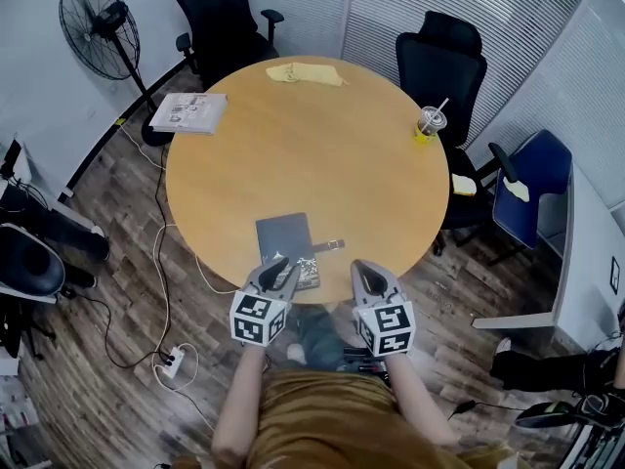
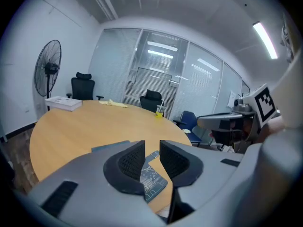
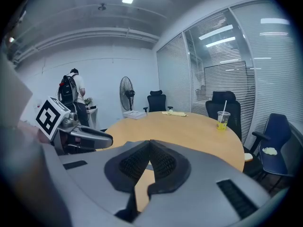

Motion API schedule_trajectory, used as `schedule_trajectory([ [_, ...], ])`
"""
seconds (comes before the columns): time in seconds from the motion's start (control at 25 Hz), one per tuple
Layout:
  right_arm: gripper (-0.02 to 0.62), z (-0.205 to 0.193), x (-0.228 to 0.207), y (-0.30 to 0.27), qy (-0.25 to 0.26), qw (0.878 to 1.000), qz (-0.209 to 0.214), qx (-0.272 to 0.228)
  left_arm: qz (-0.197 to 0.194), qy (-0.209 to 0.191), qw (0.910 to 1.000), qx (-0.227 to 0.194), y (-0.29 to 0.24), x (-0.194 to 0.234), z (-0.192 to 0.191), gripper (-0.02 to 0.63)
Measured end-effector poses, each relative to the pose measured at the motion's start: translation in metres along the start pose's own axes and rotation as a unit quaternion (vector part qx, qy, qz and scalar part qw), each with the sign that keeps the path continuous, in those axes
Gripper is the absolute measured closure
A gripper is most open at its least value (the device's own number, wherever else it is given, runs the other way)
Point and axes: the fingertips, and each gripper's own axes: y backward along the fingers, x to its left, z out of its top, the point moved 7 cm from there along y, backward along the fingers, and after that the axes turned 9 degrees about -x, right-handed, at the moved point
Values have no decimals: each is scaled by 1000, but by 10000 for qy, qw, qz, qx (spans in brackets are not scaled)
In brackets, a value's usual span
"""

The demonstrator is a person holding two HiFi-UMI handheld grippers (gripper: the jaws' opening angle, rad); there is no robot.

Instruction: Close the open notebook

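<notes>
Holding left claw [image 2: 151, 157] narrowly parted, gripping nothing, hovering over near corner of notebook [image 1: 283, 237]
Holding right claw [image 3: 150, 146] closed tip to tip, empty, hovering just beside left one at near edge of desk [image 1: 293, 145]
Seeing notebook lying flat near that edge, dark cover up, strap [image 1: 330, 246] trailing right
Judging closing as seemingly done, perhaps only strap fastening remaining
Counting one notebook, two claws, one cup [image 1: 428, 123], one paper stack [image 1: 188, 112], one yellow cloth [image 1: 305, 74], one fan [image 1: 99, 15], three chairs [image 1: 223, 13]
</notes>
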Motion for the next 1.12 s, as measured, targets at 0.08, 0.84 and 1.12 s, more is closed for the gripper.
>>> schedule_trajectory([
  [0.08,584,3,6,1,25,10000,34,-62,36,8,9998,-180,8,-2,11,500],
  [0.84,584,18,46,20,220,9984,296,-418,296,-190,9916,-1242,69,-14,52,500],
  [1.12,584,21,45,24,259,9981,247,-494,436,-104,9912,-1245,75,-8,49,500],
])
